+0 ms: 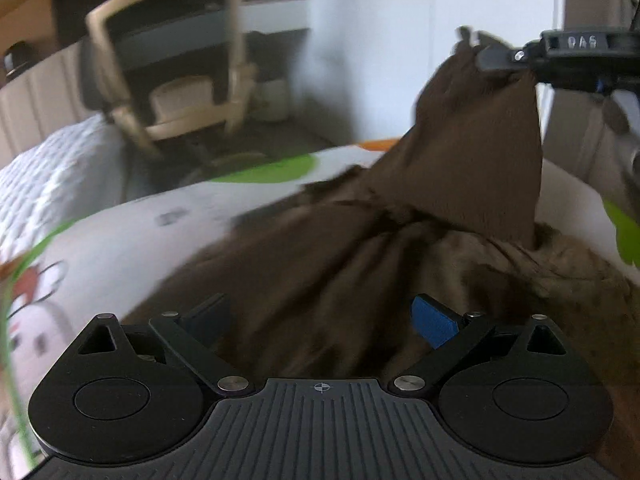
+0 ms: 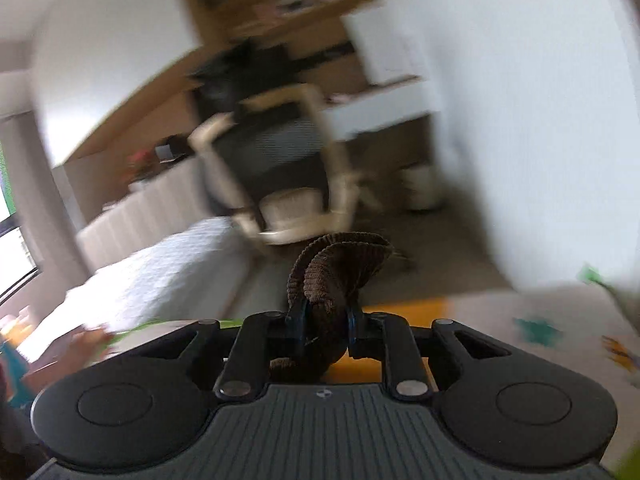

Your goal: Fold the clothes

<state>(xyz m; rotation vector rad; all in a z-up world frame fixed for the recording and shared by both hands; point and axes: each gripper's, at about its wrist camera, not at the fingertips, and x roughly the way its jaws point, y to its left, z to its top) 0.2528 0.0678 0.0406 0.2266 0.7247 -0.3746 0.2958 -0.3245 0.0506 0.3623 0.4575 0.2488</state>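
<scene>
Across the lower middle of the left view, the brown garment [image 1: 320, 264] lies rumpled on a white printed sheet [image 1: 168, 232], fuzzy and soft, beneath my left fingers [image 1: 332, 316], which stand wide and empty. At the upper right, my right fingers [image 1: 494, 58] pinch one ribbed corner, lifting it into a peak. The pale letters on that gripper are too blurred to read.
</scene>
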